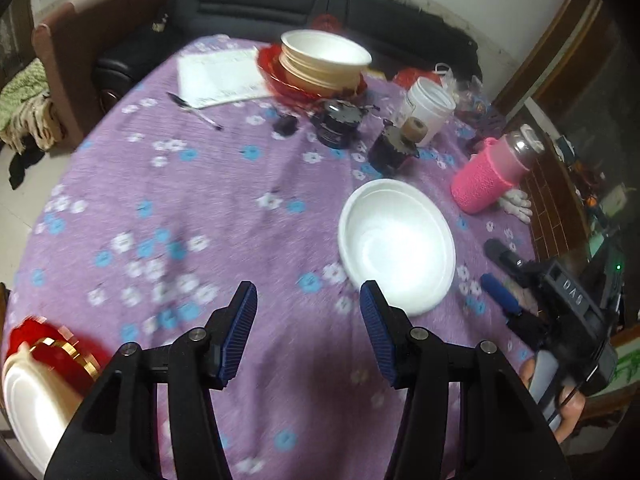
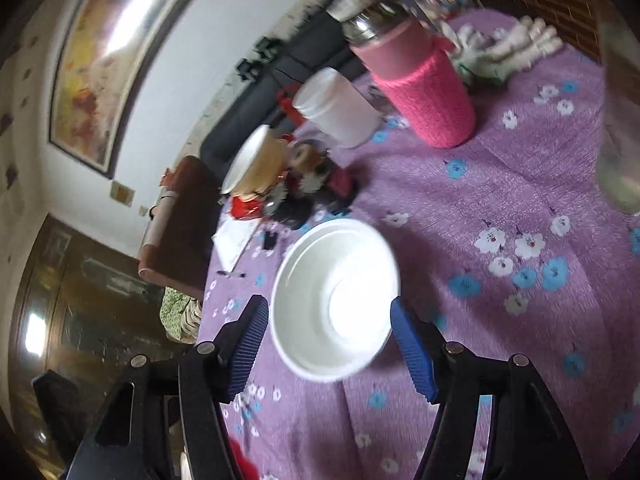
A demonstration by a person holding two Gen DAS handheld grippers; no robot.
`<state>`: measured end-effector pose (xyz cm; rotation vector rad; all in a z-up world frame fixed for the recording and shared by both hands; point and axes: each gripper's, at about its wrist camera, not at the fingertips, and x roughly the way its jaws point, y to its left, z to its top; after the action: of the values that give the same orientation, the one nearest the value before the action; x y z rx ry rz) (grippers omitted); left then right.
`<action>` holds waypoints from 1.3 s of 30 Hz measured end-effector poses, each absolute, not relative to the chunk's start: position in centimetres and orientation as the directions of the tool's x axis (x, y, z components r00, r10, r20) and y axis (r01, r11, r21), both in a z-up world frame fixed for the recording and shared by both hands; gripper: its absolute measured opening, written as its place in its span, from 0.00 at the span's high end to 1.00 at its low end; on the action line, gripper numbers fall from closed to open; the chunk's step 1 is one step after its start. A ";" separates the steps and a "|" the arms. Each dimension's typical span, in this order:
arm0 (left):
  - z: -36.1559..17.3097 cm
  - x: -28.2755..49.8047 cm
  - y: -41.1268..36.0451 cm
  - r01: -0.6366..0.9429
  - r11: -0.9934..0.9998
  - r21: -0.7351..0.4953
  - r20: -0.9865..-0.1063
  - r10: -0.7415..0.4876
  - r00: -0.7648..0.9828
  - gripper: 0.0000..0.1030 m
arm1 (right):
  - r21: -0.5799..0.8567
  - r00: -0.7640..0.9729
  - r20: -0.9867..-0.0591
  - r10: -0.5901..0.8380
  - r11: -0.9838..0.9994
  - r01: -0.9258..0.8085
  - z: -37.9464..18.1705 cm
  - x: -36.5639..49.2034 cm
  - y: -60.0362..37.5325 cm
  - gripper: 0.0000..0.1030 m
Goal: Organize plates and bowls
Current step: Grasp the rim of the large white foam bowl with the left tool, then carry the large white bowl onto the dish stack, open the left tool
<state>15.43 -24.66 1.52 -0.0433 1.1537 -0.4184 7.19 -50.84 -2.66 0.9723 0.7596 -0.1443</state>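
- Step in hand: we approach the loose bowl [image 2: 336, 300] lying mid-surface, toward the right edge.
- Right gripper [image 2: 324, 344]: fingers wide, empty, bowl just ahead.
- Left gripper [image 1: 308, 332]: fingers apart, empty.
- Next: we judge the rim must be gripped and carried to the stack [image 1: 324, 62] at the far edge.
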 end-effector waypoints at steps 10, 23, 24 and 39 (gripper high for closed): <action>-2.1 20.0 -30.9 0.336 0.895 -0.294 -0.893 -0.383 0.237 0.49 | 0.713 0.695 -0.665 0.274 0.512 0.480 -6.1 9.9 -52.8 0.35; -5.6 20.8 -32.5 0.311 0.909 -0.278 -0.908 -0.354 0.224 0.50 | 0.707 0.669 -0.684 0.292 0.493 0.508 -8.0 10.2 -53.1 0.37; -5.7 20.6 -32.5 0.308 0.911 -0.273 -0.907 -0.351 0.234 0.55 | 0.708 0.669 -0.683 0.294 0.494 0.506 -8.0 10.2 -53.0 0.38; -6.4 20.5 -32.0 0.318 0.921 -0.227 -0.913 -0.314 0.259 0.93 | 0.652 0.618 -0.736 0.276 0.534 0.538 -9.4 11.2 -51.7 0.84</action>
<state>20.52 -31.98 -6.40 0.0031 1.2372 -0.4282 11.21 -51.70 -9.42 1.0326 0.9316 -0.1867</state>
